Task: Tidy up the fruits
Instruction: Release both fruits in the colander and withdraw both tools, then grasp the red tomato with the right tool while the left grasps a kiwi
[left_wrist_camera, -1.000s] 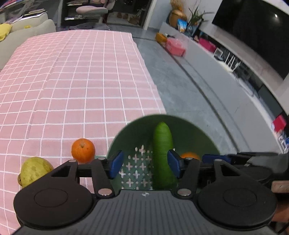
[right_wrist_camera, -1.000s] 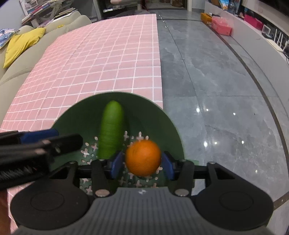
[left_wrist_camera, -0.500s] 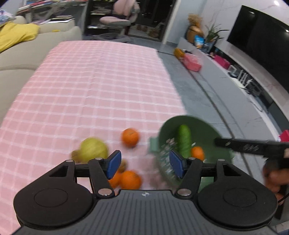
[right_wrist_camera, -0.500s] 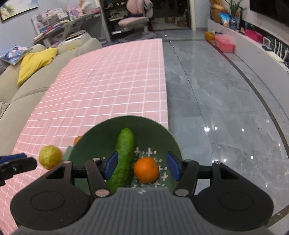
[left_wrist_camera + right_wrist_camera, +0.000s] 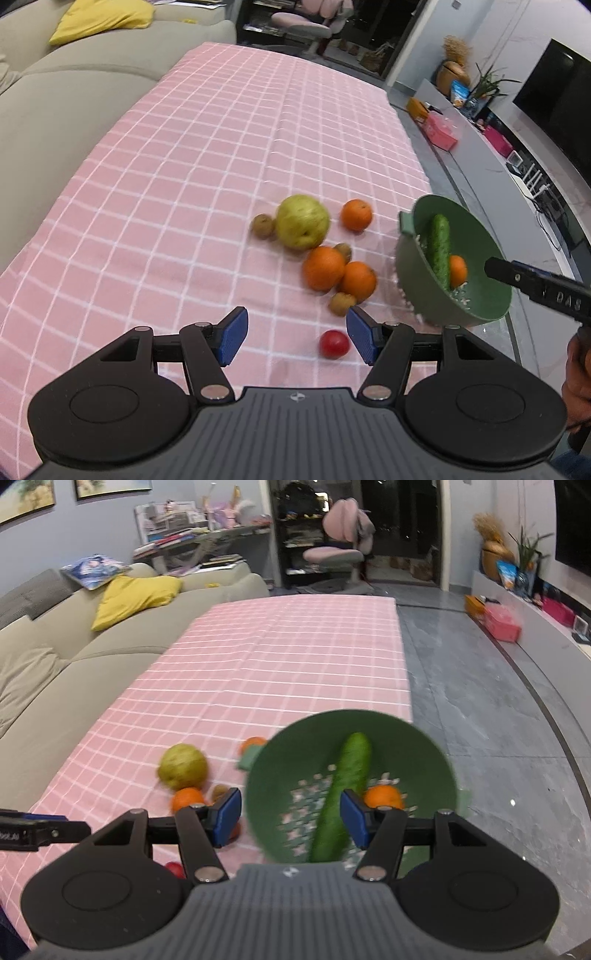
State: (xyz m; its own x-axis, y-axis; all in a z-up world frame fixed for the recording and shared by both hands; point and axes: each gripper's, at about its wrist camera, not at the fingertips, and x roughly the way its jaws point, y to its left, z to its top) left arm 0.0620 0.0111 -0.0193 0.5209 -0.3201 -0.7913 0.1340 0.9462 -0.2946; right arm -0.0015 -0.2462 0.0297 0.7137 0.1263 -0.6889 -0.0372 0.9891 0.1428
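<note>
Left wrist view: we are holding the left gripper (image 5: pixel 295 341) with jaws spread wide and gripping nothing, above the pink checked bench (image 5: pixel 221 155). Taking the green colander (image 5: pixel 476 295) as landmark, a cucumber (image 5: pixel 439 247) and a small orange (image 5: pixel 458 269) are lying inside it. Just left of it, a pear (image 5: pixel 303 221), three oranges (image 5: pixel 323 267), small brown fruits and a tomato (image 5: pixel 333 344) are sitting on the cloth. Our right gripper (image 5: pixel 290 821) is hovering over the colander, jaws likewise apart and holding nothing.
</note>
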